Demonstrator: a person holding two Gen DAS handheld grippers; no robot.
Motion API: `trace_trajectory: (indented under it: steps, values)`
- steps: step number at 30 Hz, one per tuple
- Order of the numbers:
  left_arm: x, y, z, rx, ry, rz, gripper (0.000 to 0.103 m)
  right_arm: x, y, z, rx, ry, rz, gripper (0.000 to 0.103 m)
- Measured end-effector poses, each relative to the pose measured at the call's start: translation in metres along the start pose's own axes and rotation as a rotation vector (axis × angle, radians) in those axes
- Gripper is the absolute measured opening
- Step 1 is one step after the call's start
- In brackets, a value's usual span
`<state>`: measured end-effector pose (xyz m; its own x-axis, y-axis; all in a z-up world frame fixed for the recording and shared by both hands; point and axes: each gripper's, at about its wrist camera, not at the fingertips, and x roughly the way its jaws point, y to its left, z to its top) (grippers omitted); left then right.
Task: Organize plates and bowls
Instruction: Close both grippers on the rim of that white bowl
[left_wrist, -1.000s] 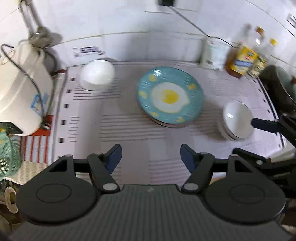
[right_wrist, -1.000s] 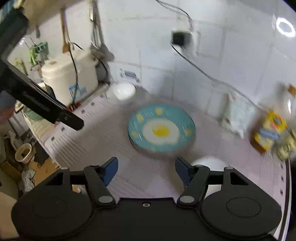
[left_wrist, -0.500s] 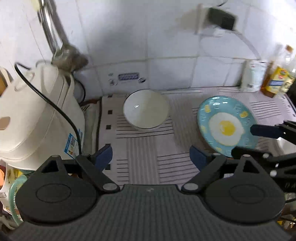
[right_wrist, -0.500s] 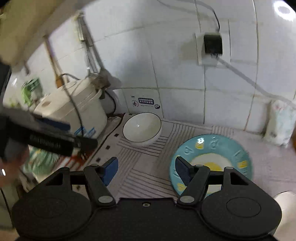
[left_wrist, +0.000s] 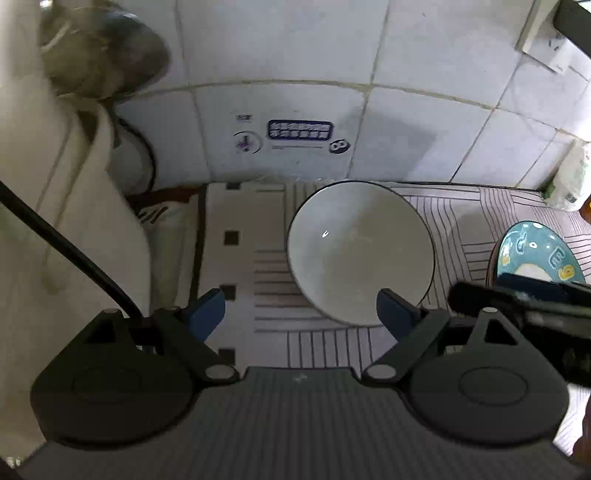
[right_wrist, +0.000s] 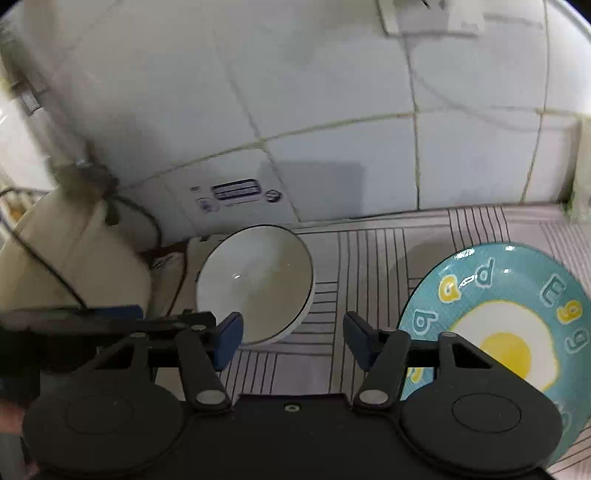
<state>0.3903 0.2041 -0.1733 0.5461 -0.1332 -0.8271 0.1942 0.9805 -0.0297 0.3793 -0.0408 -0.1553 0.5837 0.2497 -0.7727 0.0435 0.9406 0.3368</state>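
A white bowl with a dark rim sits on the striped mat by the tiled wall; it also shows in the right wrist view. My left gripper is open and empty, just short of the bowl's near rim, its right finger at the rim. A teal plate with a fried-egg print lies to the right of the bowl; its edge shows in the left wrist view. My right gripper is open and empty, over the mat between bowl and plate.
A cream rice cooker with a black cord stands left of the bowl, close to the left gripper; it also shows in the right wrist view. The tiled wall rises right behind the bowl. A white packet stands at the far right.
Both grippers have moved left and forward toward the white bowl, which is now much nearer. The plate has slid to the right of both views. Both stay open.
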Motion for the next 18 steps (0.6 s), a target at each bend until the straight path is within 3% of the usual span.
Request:
trace_trajectory:
  steps: [4, 8, 18]
  values:
    - [0.01, -0.004, 0.002, 0.049, 0.032, 0.033, 0.088, 0.015, -0.008, 0.008, 0.031, -0.003, -0.043, 0.056]
    - [0.0, 0.001, -0.006, 0.038, 0.047, 0.038, 0.088, 0.024, -0.01, 0.011, 0.054, 0.003, -0.012, 0.056]
    - [-0.04, -0.015, -0.036, 0.049, -0.093, -0.004, 0.08, 0.018, -0.013, 0.016, 0.048, -0.016, 0.069, 0.055]
